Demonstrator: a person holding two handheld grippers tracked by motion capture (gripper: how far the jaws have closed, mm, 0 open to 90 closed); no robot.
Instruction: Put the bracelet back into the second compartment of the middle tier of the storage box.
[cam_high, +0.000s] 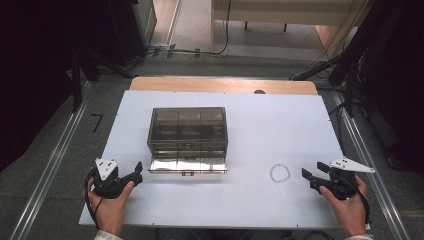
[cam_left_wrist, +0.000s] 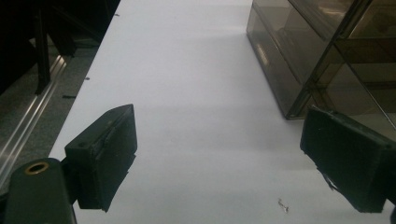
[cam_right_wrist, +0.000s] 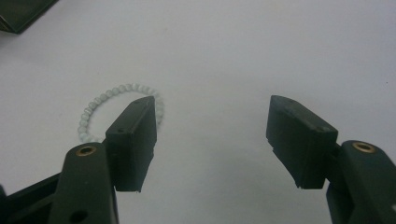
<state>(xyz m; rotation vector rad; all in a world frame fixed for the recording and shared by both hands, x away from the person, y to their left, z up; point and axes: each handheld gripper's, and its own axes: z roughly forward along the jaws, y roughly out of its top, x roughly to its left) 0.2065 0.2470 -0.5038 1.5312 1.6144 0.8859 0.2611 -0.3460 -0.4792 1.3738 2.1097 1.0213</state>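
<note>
Both jaws gaped, holding nothing. Right gripper (cam_high: 307, 177) sat near bead bracelet (cam_high: 280, 173), which lay flat on white surface (cam_high: 250, 130). Left gripper (cam_high: 136, 173) rested just beside smoky plastic drawer box (cam_high: 188, 135).

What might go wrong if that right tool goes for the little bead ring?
The bead bracelet lies flat on the white table, so the right tool, open now, might slide over it or push it away. The smoky drawer box has its bottom drawer pulled out; the left tool could bump it.
</note>
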